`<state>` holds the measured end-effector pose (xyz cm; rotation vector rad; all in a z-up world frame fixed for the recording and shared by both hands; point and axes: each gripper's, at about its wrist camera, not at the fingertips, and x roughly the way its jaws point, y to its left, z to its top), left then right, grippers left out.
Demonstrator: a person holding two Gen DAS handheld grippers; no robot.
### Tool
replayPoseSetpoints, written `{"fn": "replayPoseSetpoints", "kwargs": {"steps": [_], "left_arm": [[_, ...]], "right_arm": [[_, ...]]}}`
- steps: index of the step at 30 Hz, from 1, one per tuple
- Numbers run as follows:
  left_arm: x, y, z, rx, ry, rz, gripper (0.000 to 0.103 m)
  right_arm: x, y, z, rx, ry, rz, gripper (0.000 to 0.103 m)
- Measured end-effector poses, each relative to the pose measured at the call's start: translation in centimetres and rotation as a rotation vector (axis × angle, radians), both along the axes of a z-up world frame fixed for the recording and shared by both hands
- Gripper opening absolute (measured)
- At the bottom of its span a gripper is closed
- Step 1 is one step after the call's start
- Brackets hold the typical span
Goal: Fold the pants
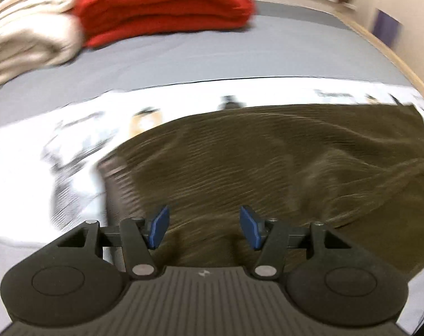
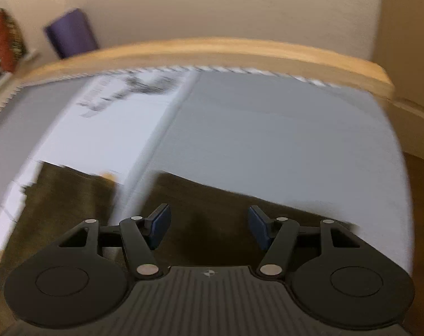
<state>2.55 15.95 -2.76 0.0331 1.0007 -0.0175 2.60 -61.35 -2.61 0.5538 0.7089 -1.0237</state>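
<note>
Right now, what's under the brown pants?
The brown pants lie on a white printed sheet, itself over the grey bed cover. The print under the pants is covered. Both the left gripper and right gripper are open, empty.

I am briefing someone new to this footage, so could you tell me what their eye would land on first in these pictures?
Probably the folded red blanket at the top of the left wrist view, beside a cream pile. Next, the brown ribbed pants spread over a white printed sheet, filling the middle. Both the left gripper and the right gripper stand open with nothing between the pads.
</note>
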Motion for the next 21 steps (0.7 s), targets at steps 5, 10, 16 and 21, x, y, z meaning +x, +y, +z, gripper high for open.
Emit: {"fn": "replayPoseSetpoints", "kwargs": {"steps": [5, 10, 16, 21], "left_arm": [[-3.9, 6.4, -0.7, -0.049, 0.049, 0.142, 0.072], [-6.4, 9.6, -4.2, -0.098, 0.151, 0.186, 0.072], [-6.2, 7.7, -8.5, -0.150, 0.198, 0.153, 0.072], [-6.1, 5.8, -10.0, -0.045, 0.178, 0.100, 0.071]], "right_arm": [[-4.1, -0.8, -1.9, 0.011, 0.161, -0.111, 0.063], [-6.7, -0.3, -3.9, 0.083, 0.191, -0.170, 0.064], [-6.1, 1.8, -4.3, 0.049, 0.169, -0.082, 0.054], [-6.1, 2.9, -4.3, 0.011, 0.147, -0.002, 0.020]]}}
